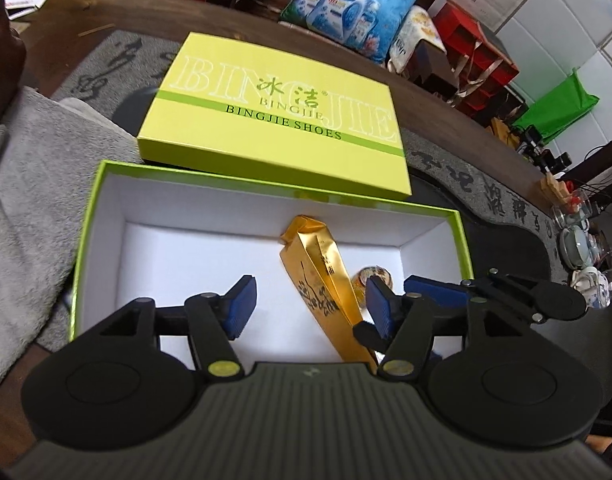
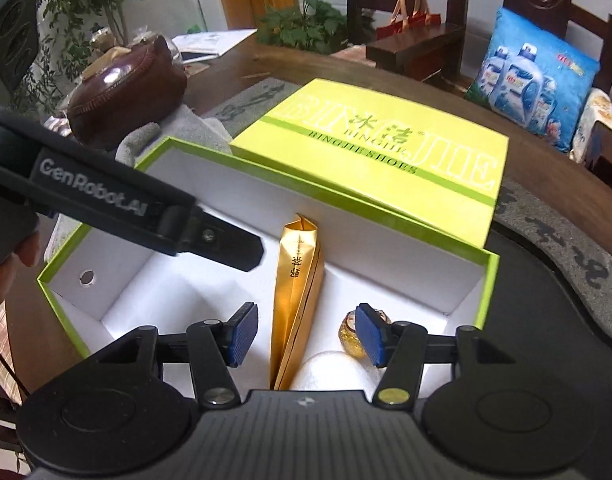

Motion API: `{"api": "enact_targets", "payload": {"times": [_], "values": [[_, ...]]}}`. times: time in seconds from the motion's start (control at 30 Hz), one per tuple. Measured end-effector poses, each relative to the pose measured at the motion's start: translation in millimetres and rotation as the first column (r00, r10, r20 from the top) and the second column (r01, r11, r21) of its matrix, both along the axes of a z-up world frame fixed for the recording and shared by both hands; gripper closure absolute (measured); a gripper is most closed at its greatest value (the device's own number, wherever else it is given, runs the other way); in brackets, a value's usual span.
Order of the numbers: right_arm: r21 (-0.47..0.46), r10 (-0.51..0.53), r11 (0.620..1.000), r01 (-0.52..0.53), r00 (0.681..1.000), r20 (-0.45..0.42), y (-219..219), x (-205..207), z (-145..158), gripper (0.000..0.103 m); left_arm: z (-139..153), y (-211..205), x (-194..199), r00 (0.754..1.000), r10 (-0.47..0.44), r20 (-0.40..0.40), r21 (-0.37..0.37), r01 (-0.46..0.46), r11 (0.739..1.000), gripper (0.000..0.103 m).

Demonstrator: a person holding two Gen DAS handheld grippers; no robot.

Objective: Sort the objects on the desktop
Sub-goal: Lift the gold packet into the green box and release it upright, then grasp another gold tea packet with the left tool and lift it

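Observation:
An open green shoe box (image 1: 86, 216) (image 2: 491, 280) with a white inside holds a long gold packet (image 1: 319, 280) (image 2: 296, 300) and a small gold-topped jar (image 1: 363, 276) (image 2: 351, 330). Its yellow-green lid (image 1: 278, 112) (image 2: 377, 156) rests on the box's far edge. My left gripper (image 1: 309, 304) is open above the box, over the packet. My right gripper (image 2: 306, 330) is open too, with the packet between its fingers below and the jar behind its right fingertip. The right gripper's tip (image 1: 437, 288) shows in the left view; the left gripper's body (image 2: 106, 200) crosses the right view.
A grey towel (image 1: 34, 200) lies left of the box. A brown leather bag (image 2: 126, 88) sits behind it. Teacups and glassware (image 1: 581, 248) stand at the table's right edge. A black tea tray (image 2: 545, 280) lies right of the box. A printed cushion (image 2: 529, 84) sits on a chair.

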State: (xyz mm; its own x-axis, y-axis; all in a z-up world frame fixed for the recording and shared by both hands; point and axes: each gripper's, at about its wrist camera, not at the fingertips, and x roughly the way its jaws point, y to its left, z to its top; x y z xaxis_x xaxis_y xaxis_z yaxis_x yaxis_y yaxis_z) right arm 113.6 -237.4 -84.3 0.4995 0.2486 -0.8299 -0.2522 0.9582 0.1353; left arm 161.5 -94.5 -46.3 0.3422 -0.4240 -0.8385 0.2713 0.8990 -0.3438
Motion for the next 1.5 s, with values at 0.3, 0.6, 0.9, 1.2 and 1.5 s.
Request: {"api": "enact_targets", "payload": {"times": [0.3, 0.6, 0.9, 1.2, 1.5], "values": [[0.035, 0.067, 0.997, -0.071, 0.994, 0.088, 5, -62, 30, 0.048, 22, 18, -62, 0.996, -0.010, 0.089, 0.040, 0.006, 0.999, 0.034], [0.071, 0.182, 0.980, -0.187, 0.981, 0.073, 27, -126, 23, 0.047, 17, 49, -120, 0.996, 0.039, 0.084, 0.035, -0.042, 0.998, 0.032], [0.073, 0.253, 0.965, -0.250, 0.967, -0.028, 72, -151, -32, 0.032, -26, 70, -147, 0.989, 0.146, -0.024, 0.060, -0.144, 0.988, 0.032], [-0.014, 0.286, 0.958, -0.287, 0.958, -0.036, 119, -152, -59, 0.029, -35, 82, -153, 0.982, 0.182, -0.046, 0.054, -0.179, 0.982, 0.032], [-0.181, 0.450, 0.879, -0.440, 0.893, 0.015, 139, -157, -62, 0.040, -51, 92, -148, 0.974, 0.209, -0.088, 0.054, -0.204, 0.977, 0.032]]}}
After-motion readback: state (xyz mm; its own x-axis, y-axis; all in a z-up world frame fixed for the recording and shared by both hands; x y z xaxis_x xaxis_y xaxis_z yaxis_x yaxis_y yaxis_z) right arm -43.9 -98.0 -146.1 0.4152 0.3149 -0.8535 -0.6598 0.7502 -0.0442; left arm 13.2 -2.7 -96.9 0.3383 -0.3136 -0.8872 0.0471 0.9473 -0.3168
